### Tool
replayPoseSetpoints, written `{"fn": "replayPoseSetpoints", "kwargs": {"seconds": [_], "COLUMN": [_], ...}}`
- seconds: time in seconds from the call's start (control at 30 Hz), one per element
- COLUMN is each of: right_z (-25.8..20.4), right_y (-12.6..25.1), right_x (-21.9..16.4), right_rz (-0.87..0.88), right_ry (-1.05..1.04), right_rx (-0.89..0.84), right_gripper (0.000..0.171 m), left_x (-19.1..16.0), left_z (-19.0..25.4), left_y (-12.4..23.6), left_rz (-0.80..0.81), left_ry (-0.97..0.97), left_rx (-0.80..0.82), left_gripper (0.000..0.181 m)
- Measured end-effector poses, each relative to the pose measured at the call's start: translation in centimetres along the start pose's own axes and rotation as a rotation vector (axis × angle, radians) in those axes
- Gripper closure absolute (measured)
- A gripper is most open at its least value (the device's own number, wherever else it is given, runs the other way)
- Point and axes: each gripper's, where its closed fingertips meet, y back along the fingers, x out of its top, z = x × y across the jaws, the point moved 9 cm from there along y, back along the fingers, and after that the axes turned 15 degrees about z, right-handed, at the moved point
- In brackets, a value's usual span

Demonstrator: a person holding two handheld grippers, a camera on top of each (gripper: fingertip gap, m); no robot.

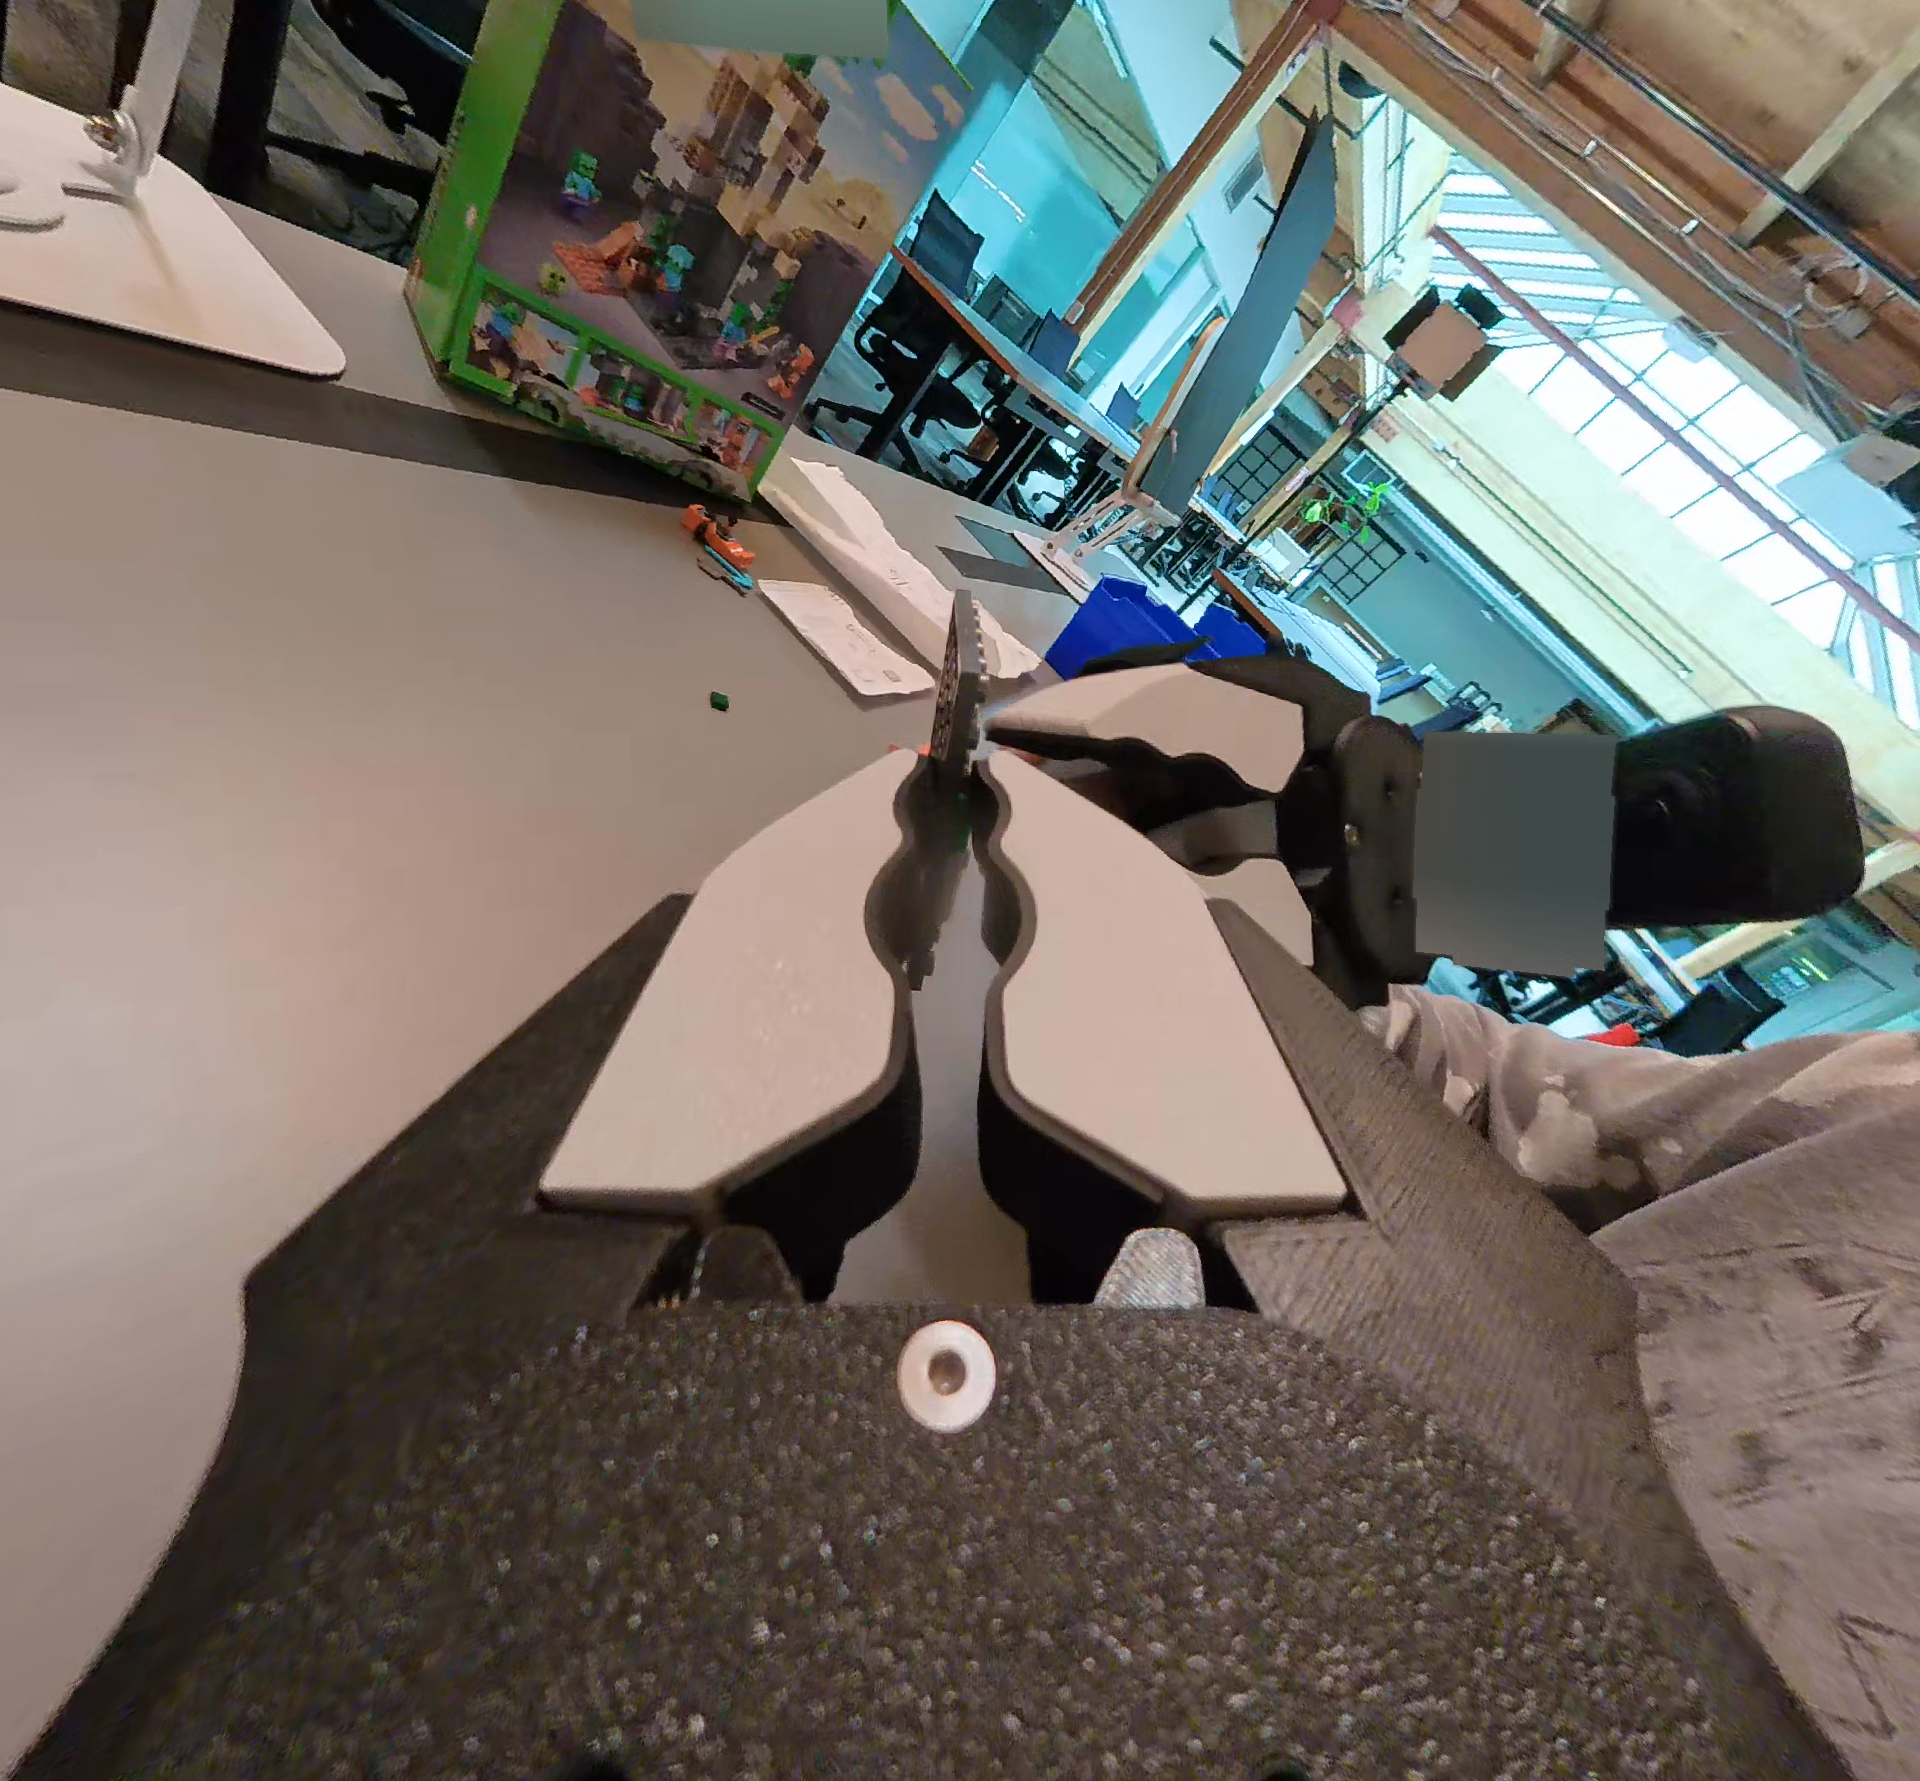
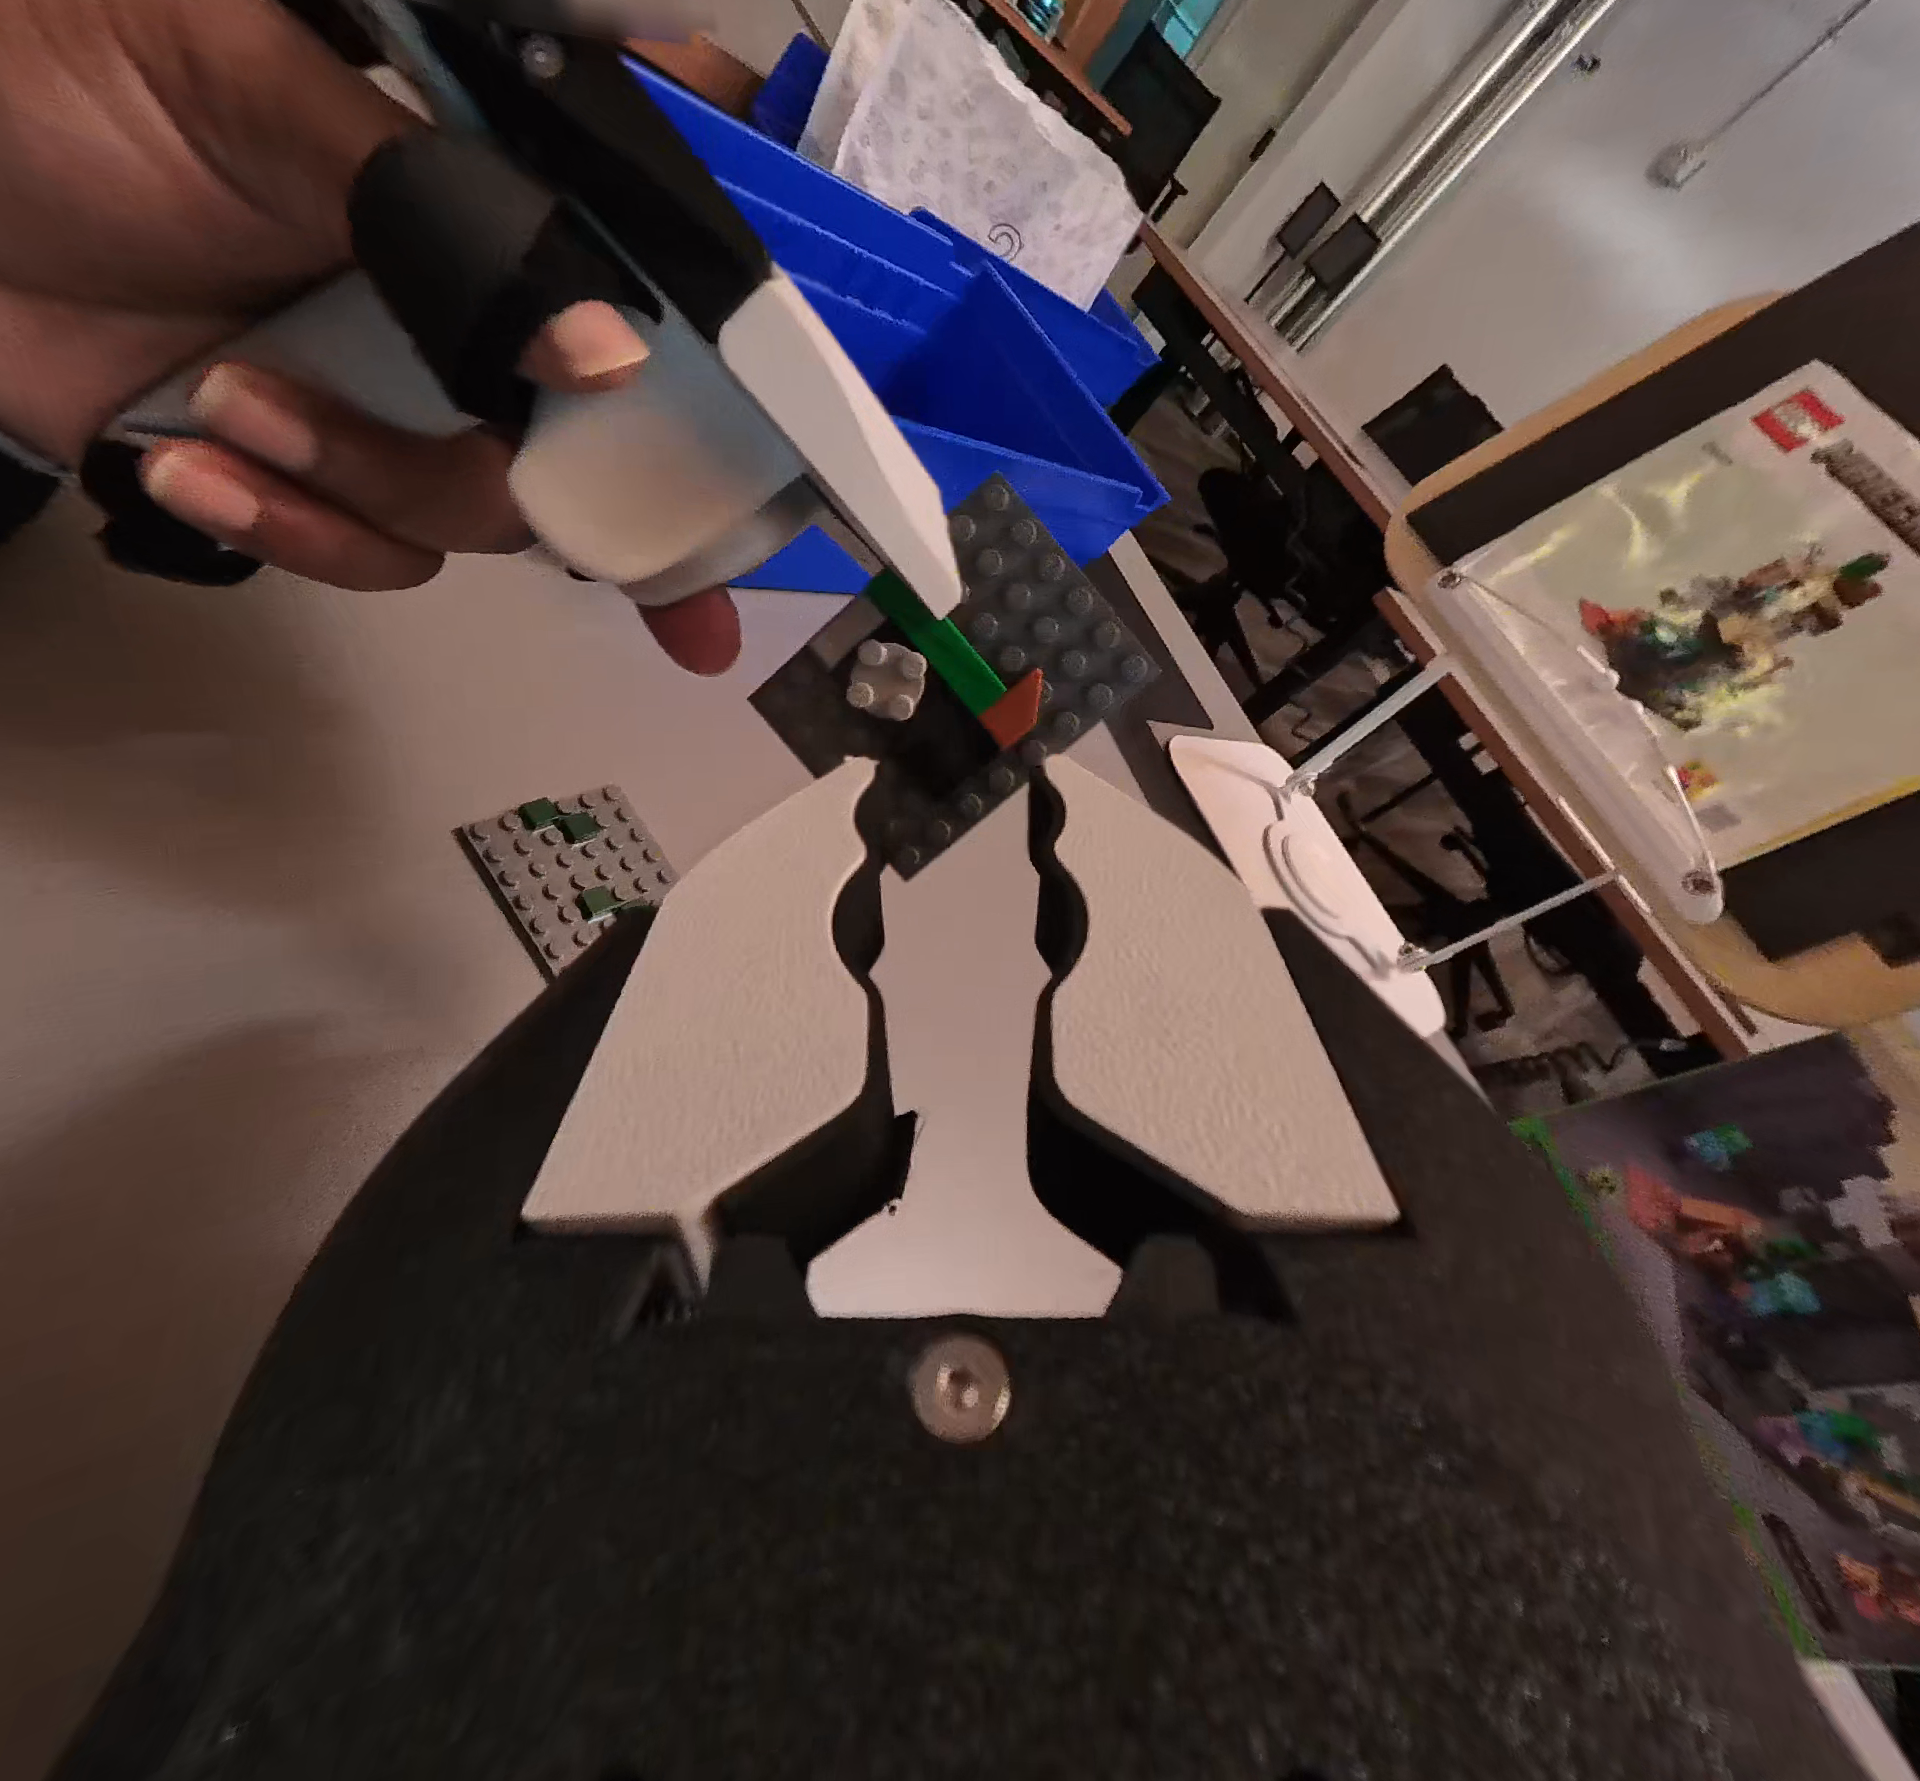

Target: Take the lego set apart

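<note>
Two grippers meet over the grey table. Left gripper has its jaws pinched tight on the edge of a dark grey lego plate, holding it up in the air. Right gripper sits at the plate's lower corner, jaws a little apart, not clamped on anything I can see. Green strip and small grey brick are stuck on the plate, blue bins behind

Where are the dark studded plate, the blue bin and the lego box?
dark studded plate (image 2: 1049, 609), right wrist view, studded top face
blue bin (image 2: 935, 318), right wrist view, side wall
lego box (image 1: 665, 214), left wrist view, printed front
</note>
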Motion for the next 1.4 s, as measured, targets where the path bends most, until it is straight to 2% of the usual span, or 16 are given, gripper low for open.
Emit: {"fn": "replayPoseSetpoints", "kwargs": {"seconds": [0.17, 0.3, 0.37, 0.53, 0.63, 0.73, 0.77, 0.83, 0.87, 1.0, 1.03, 1.1, 1.27, 1.4], "right_z": [-0.2, 0.5, 1.1, 2.4, 3.0, 3.6, 3.7, 3.7, 3.6, 2.3, 1.9, 1.1, 0.5, 1.0], "right_y": [-0.2, 0.0, 0.1, 0.1, 0.5, 1.0, 1.2, 1.9, 2.1, 2.2, 2.1, 2.2, 2.3, 2.3], "right_x": [-0.4, -0.4, -0.6, -2.0, -2.1, -2.6, -2.9, -3.3, -3.5, -3.9, -4.1, -4.6, -4.8, -4.7], "right_rz": [-0.021, -0.007, 0.007, 0.063, 0.159, 0.099, 0.057, -0.028, -0.068, -0.183, -0.225, -0.298, -0.360, -0.328], "right_ry": [0.001, -0.093, -0.233, -0.776, -0.958, -1.038, -1.042, -1.022, -1.006, -0.941, -0.916, -0.845, -0.752, -0.714], "right_rx": [0.012, 0.022, 0.057, 0.247, 0.338, 0.472, 0.524, 0.631, 0.666, 0.759, 0.777, 0.807, 0.817, 0.772], "right_gripper": [0.146, 0.140, 0.139, 0.139, 0.159, 0.166, 0.167, 0.167, 0.167, 0.167, 0.167, 0.167, 0.166, 0.166], "left_x": [-0.5, -0.7, -0.7, -0.4, -0.5, -0.8, -1.0, -1.1, -1.2, -2.9, -3.5, -4.5, -5.8, -5.7], "left_z": [-0.1, -0.8, -1.0, -0.9, -0.7, -0.4, -0.3, -0.1, 0.0, 1.0, 1.2, 1.3, 1.2, 0.6], "left_y": [-0.1, 0.0, 0.0, 0.2, 0.1, -0.1, -0.2, -0.4, -0.4, -0.5, -0.5, -0.4, -0.4, -0.6], "left_rz": [-0.016, -0.018, 0.005, 0.069, 0.068, 0.008, -0.042, -0.133, -0.177, -0.384, -0.424, -0.491, -0.584, -0.562], "left_ry": [0.067, 0.163, 0.218, 0.289, 0.295, 0.211, 0.153, 0.025, -0.045, -0.327, -0.370, -0.430, -0.407, -0.340], "left_rx": [-0.019, -0.035, -0.063, -0.154, -0.208, -0.246, -0.254, -0.265, -0.281, -0.311, -0.322, -0.322, -0.354, -0.328], "left_gripper": [0.175, 0.175, 0.175, 0.175, 0.175, 0.172, 0.172, 0.158, 0.157, 0.165, 0.171, 0.173, 0.177, 0.176]}}
